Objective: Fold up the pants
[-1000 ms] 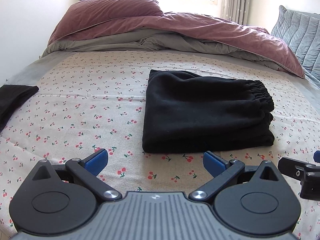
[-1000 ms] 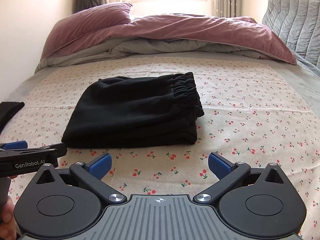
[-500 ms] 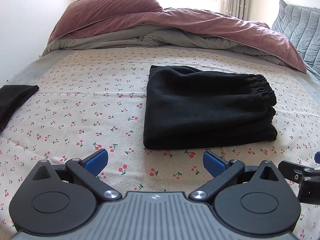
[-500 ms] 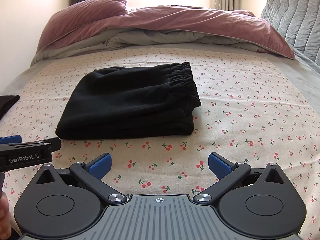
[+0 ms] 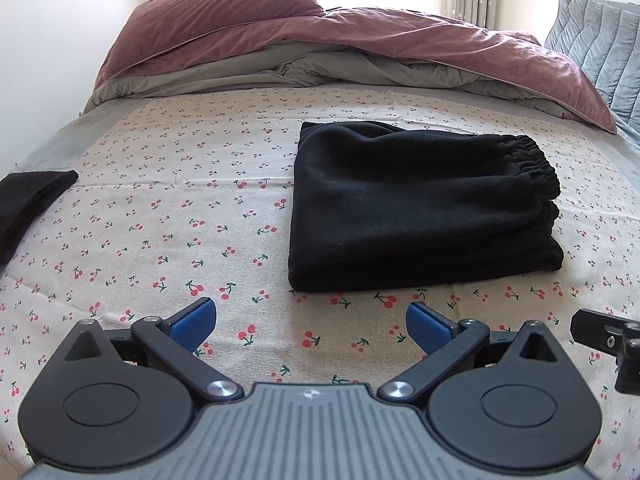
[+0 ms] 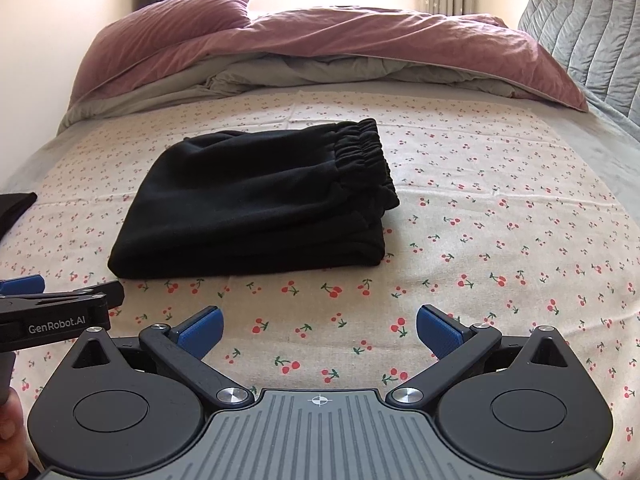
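Note:
Black pants point(image 5: 416, 212) point(image 6: 260, 196) lie folded into a compact stack on the cherry-print bedsheet point(image 5: 160, 216) point(image 6: 500, 208), their elastic waistband on the right side. My left gripper point(image 5: 311, 322) hovers open just short of the stack's near edge, nothing between its blue pads. The right gripper point(image 6: 319, 326) is open too, held back from the pants and slightly to their right. Each gripper's body shows at the edge of the other's view.
A mauve duvet point(image 5: 360, 36) and pillow point(image 5: 224, 4) are heaped at the bed's far end, with a grey quilted cushion point(image 6: 584, 20) at the right. Another black garment point(image 5: 28, 200) lies at the left edge of the bed. A hand point(image 6: 12, 436) holds the left gripper.
Both grippers have drawn back and risen a little from the folded pants, so the stack sits farther up in each view. The pants have not moved.

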